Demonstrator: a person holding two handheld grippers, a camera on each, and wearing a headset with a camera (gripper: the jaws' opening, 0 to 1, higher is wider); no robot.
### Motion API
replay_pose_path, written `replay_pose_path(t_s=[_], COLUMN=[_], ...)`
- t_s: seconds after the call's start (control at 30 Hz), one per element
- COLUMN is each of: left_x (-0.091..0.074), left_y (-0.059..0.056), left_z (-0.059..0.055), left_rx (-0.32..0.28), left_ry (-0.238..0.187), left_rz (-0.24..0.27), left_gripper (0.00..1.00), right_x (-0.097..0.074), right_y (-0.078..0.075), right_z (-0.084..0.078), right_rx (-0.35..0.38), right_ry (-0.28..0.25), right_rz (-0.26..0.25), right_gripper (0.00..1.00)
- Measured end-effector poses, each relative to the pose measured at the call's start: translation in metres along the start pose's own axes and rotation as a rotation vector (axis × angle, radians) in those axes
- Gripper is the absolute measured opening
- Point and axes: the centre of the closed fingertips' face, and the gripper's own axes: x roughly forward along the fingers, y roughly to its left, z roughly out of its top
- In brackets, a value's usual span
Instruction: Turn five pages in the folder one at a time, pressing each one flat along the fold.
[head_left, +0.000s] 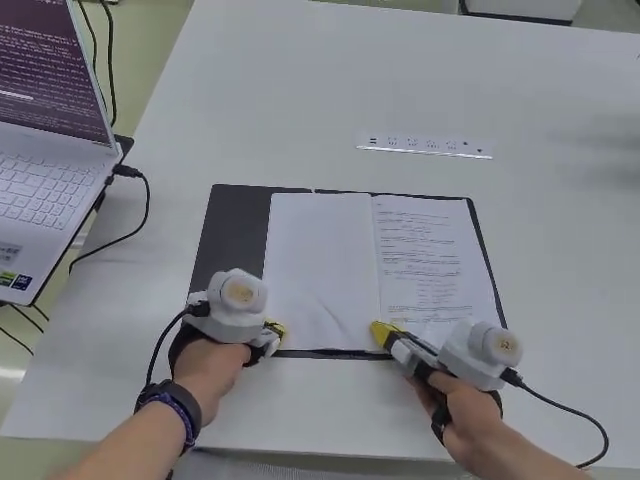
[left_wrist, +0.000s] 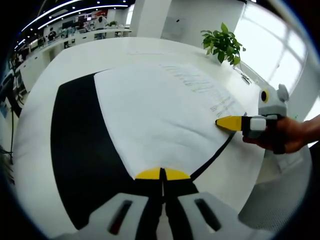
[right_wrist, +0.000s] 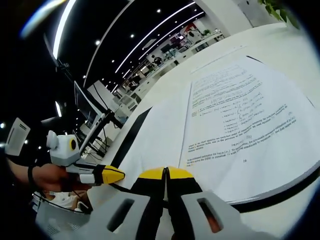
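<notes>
A black folder (head_left: 232, 232) lies open on the white table, with a blank white page (head_left: 318, 265) on the left of the fold and a printed page (head_left: 428, 258) on the right. My left gripper (head_left: 272, 330) is shut, its yellow tips resting at the near corner of the blank page (left_wrist: 150, 115). My right gripper (head_left: 381, 331) is shut too, its tips at the near edge close to the fold, below the printed page (right_wrist: 240, 130). The left gripper view shows my right gripper (left_wrist: 227, 122) at the right; the right gripper view shows my left gripper (right_wrist: 114, 175) at the left.
An open white laptop (head_left: 45, 130) stands at the table's far left, its black cable (head_left: 125, 225) curling toward the folder. A white power strip (head_left: 425, 145) lies beyond the folder. A potted plant (left_wrist: 222, 45) stands off the table's far side.
</notes>
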Motion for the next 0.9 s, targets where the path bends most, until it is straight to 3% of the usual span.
replay_pose_path(t_s=[0.4, 0.43, 0.57, 0.63, 0.8, 0.9], left_x=[-0.001, -0.001, 0.001, 0.000, -0.010, -0.014], left_y=[0.000, 0.000, 0.000, -0.002, -0.010, -0.015], left_z=[0.000, 0.000, 0.001, 0.001, 0.015, 0.018], left_rx=[-0.002, -0.034, -0.026, -0.049, -0.060, -0.064], left_ry=[0.005, 0.013, 0.055, 0.061, -0.018, -0.024], left_rz=[0.010, 0.017, 0.023, 0.005, -0.013, -0.018], left_gripper=[0.00, 0.00, 0.00, 0.00, 0.00, 0.03], right_x=[-0.009, -0.009, -0.010, -0.010, -0.014, -0.016], right_y=[0.004, 0.003, 0.009, 0.010, 0.013, 0.010], right_z=[-0.008, -0.008, -0.006, -0.006, 0.000, 0.005], right_rx=[0.018, 0.027, 0.031, 0.027, 0.045, 0.038], right_ry=[0.008, 0.009, 0.012, 0.015, 0.000, 0.003], right_rz=[-0.014, -0.017, -0.015, -0.013, -0.016, -0.021], right_gripper=[0.00, 0.00, 0.00, 0.00, 0.03, 0.06])
